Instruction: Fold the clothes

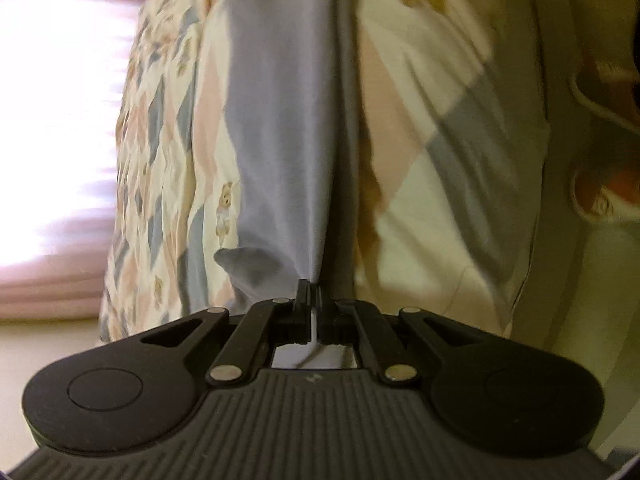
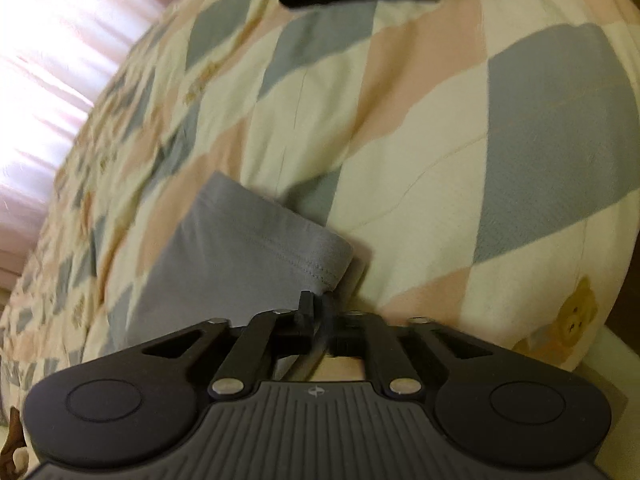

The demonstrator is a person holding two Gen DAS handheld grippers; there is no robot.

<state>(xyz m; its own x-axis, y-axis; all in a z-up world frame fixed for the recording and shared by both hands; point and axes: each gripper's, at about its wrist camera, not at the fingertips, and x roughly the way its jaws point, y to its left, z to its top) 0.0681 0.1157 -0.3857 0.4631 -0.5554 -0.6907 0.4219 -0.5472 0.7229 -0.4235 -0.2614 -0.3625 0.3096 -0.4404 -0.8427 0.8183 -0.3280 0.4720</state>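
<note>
Two claws, left claw (image 1: 311,286) and right claw (image 2: 316,298), each clamped tight on one grey garment (image 2: 240,248).

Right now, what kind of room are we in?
Likely a bedroom. A quilted bedspread with cream, pink and blue-grey diamonds and teddy bears fills both views, pale pink curtains glow with daylight behind it, and both tongs pinch a lavender-grey cotton garment over it.
</note>
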